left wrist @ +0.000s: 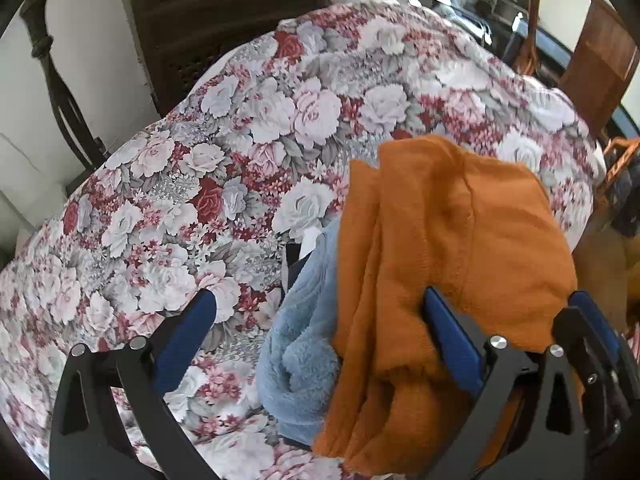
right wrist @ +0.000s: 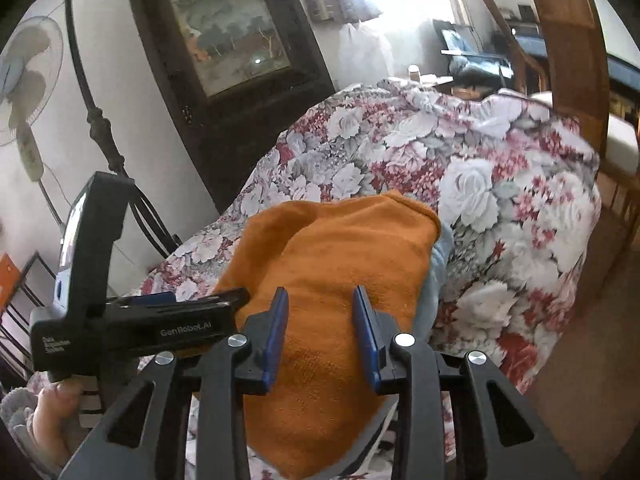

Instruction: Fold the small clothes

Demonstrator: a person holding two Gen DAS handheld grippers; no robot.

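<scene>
An orange cloth (right wrist: 332,280) is seen lying in a loosely doubled bundle on the flowered bed cover (left wrist: 248,128), on top of a pale blue fleecy cloth (left wrist: 304,340) that shows at its edges in both views. In the left wrist view the orange cloth hangs in thick vertical pleats and its layers are not squared up, so the fold is judged to be only partly made: an edge has been brought over, but flattening and at least one more fold appear to be left. The blue cloth beneath looks rumpled and not folded at all.

The left gripper (left wrist: 320,320) is held with its fingers wide apart; one finger is over the bare bed cover and the other is against the orange cloth, with nothing clamped between them. The right gripper (right wrist: 320,328) is held above the orange cloth with its fingers apart and the fabric visible in the gap; whether the tips touch the cloth cannot be told. In the right wrist view the left gripper's black body is seen at the orange cloth's left edge.

A framed picture (right wrist: 232,28) and a standing fan (right wrist: 28,80) are seen against the wall, and a wooden frame (right wrist: 568,40) to the right. The blue cloth lying directly under the orange one is judged the main hindrance, since it could be caught up in a grasp.
</scene>
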